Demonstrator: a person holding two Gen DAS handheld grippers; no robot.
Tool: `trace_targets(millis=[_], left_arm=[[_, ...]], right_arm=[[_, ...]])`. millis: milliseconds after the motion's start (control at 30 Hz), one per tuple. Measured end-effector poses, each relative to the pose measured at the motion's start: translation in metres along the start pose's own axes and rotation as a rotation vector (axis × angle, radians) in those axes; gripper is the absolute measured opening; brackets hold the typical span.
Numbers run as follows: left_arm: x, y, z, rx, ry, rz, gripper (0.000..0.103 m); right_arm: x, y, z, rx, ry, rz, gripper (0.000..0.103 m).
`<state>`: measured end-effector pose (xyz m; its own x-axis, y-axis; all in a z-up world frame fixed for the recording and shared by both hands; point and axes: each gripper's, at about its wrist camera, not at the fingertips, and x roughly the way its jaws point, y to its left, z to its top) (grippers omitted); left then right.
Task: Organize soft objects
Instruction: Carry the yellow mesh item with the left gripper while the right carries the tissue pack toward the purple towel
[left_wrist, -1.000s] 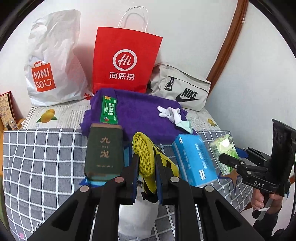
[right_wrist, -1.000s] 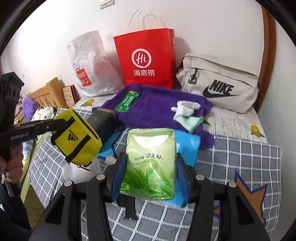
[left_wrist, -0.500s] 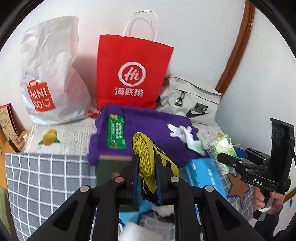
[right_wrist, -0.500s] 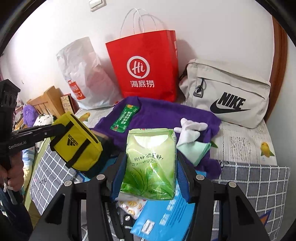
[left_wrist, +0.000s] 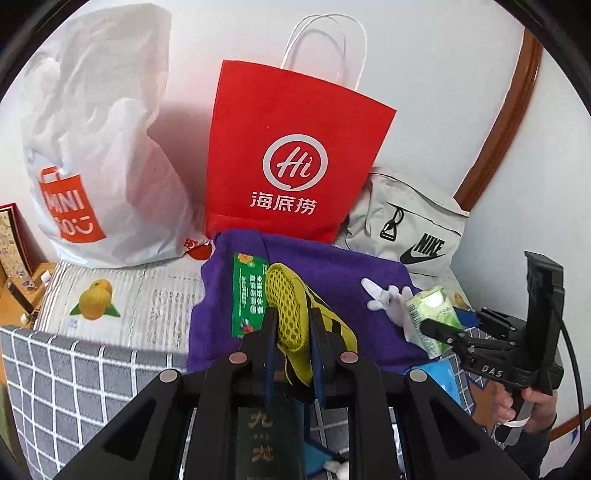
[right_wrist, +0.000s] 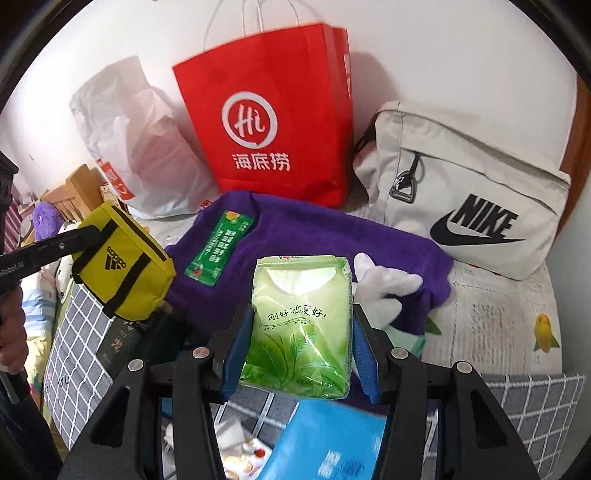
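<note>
Carrying both loads toward the red paper bag (right_wrist: 273, 122), keep the left gripper (left_wrist: 291, 325) pinching the yellow pouch (left_wrist: 295, 314) and the right gripper (right_wrist: 299, 332) clamping the green tissue pack (right_wrist: 299, 325) (both soft, so squeeze gently).

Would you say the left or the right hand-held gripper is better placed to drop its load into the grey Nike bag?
Right, probably. Its hand-held gripper holds the tissue pack nearer the Nike bag; the left, holding the yellow pouch, faces the red bag.

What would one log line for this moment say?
left gripper: shut on yellow pouch | right gripper: shut on green tissue pack | both above purple towel
</note>
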<state>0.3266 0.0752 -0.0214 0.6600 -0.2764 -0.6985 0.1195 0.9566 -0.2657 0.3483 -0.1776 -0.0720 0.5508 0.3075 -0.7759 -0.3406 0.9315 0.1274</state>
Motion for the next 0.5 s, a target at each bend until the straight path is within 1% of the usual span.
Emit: trace_targets(millis=[133,367,500], left_arm=[[0.018,0.001,0.009,-0.001,0.013,-0.013,0.016],[0.047,0.0,0.018,0.005,0.044,-0.022,0.016],[0.062,-0.001,0.022,0.013,0.062,-0.027,0.016]], right_arm=[[0.028,-0.001,0.005,-0.004,0.055,0.016,0.051],[0.061,-0.012,0.002,0.021,0.142,0.019,0.051],[0.072,-0.018,-0.003,0.034,0.172,0.021,0.051]])
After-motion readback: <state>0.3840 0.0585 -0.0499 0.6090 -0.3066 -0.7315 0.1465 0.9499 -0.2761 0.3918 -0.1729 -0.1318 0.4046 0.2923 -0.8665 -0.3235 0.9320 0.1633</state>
